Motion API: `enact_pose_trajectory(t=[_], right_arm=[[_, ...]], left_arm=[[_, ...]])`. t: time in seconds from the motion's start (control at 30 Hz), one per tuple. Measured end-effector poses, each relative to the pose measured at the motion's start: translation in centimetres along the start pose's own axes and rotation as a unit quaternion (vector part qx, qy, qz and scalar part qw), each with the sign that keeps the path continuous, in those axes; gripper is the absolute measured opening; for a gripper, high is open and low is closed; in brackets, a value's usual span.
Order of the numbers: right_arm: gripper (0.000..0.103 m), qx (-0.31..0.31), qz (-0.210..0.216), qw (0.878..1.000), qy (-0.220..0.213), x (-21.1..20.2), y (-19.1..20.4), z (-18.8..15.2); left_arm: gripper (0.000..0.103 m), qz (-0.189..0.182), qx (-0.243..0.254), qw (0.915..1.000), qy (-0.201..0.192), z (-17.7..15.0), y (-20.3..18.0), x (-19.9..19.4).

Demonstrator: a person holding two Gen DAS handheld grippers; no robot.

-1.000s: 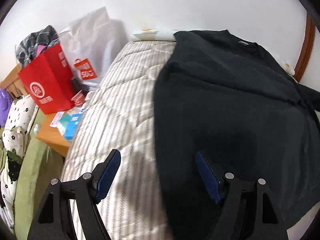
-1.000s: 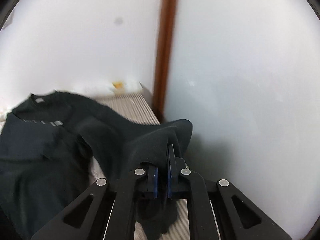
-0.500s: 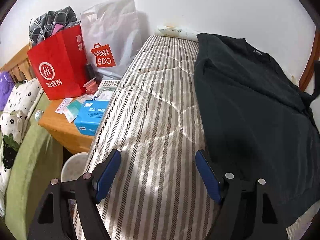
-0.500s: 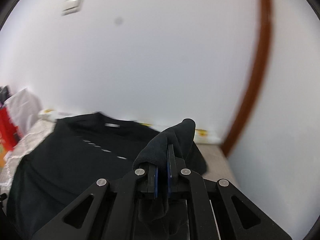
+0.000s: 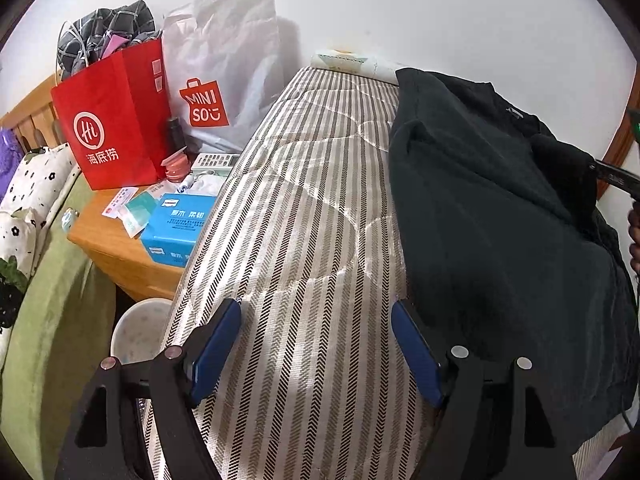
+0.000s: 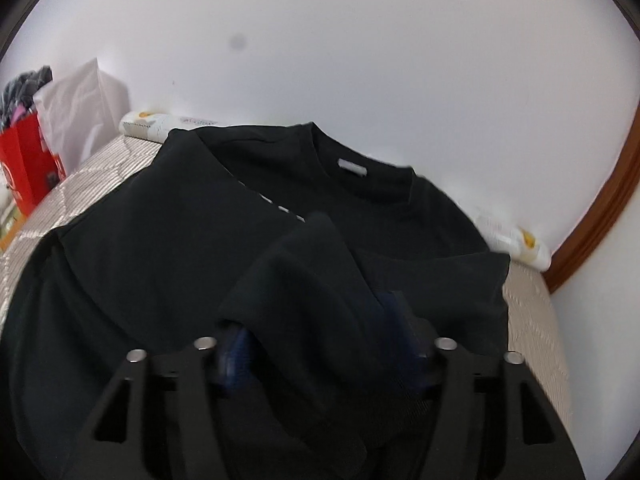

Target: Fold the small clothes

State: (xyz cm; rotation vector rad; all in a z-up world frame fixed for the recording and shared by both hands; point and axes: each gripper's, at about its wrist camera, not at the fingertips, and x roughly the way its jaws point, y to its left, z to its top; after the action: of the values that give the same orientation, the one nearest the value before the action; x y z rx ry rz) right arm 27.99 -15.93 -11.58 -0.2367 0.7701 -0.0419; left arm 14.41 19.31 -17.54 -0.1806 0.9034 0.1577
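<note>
A black T-shirt (image 5: 492,216) lies on the striped mattress (image 5: 312,216), its left side folded inward. My left gripper (image 5: 316,348) is open and empty above the mattress, just left of the shirt's edge. In the right wrist view the shirt (image 6: 168,240) lies collar away from me, with a grey neck label. My right gripper (image 6: 320,344) is open, and the right sleeve (image 6: 312,280) lies loosely draped between its blue fingers (image 6: 236,344), over the shirt's body.
A wooden bedside table (image 5: 108,236) left of the mattress holds a red paper bag (image 5: 108,120), a white Miniso bag (image 5: 224,80), a blue tissue box (image 5: 176,228) and a remote. A white bin (image 5: 136,332) stands below. A white wall lies behind; brown trim (image 6: 600,216) at right.
My right gripper carried the sleeve left over the shirt's body, lowered and opened, letting go of it. My left gripper moved back and left, off the shirt.
</note>
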Motion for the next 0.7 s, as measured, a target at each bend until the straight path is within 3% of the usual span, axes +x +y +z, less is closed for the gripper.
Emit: enact_pose_trajectory(t=[0.1, 0.2, 0.4, 0.47, 0.63, 0.7], right_arm=[[0.086, 0.037, 0.027, 0.999, -0.017, -2.5, -3.0, -1.6], [0.087, 0.053, 0.001, 0.998, -0.028, -5.0, -6.5, -3.6], [0.087, 0.105, -0.003, 0.994, 0.029, -3.5, -10.7, -7.5], [0.086, 0.119, 0.015, 0.992, 0.040, -2.3, -10.7, -8.2], [0.062, 0.109, 0.055, 0.991, 0.044, 0.1, -8.9, -7.9], [0.061, 0.104, 0.059, 0.992, 0.048, 1.0, -8.3, -7.5]], left_arm=[[0.081, 0.005, 0.000, 1.0000, -0.005, -0.2, -0.4, 0.2], [0.082, 0.019, 0.010, 0.9997, -0.011, -0.4, -0.9, 0.4], [0.085, 0.011, 0.012, 0.9998, -0.010, -0.3, -0.9, 0.4], [0.086, 0.013, 0.015, 0.9998, -0.008, -0.2, -0.9, 0.4], [0.089, 0.021, 0.025, 0.9994, -0.003, -0.2, -1.4, 0.7], [0.091, 0.024, 0.029, 0.9993, -0.001, -0.2, -1.6, 0.8]])
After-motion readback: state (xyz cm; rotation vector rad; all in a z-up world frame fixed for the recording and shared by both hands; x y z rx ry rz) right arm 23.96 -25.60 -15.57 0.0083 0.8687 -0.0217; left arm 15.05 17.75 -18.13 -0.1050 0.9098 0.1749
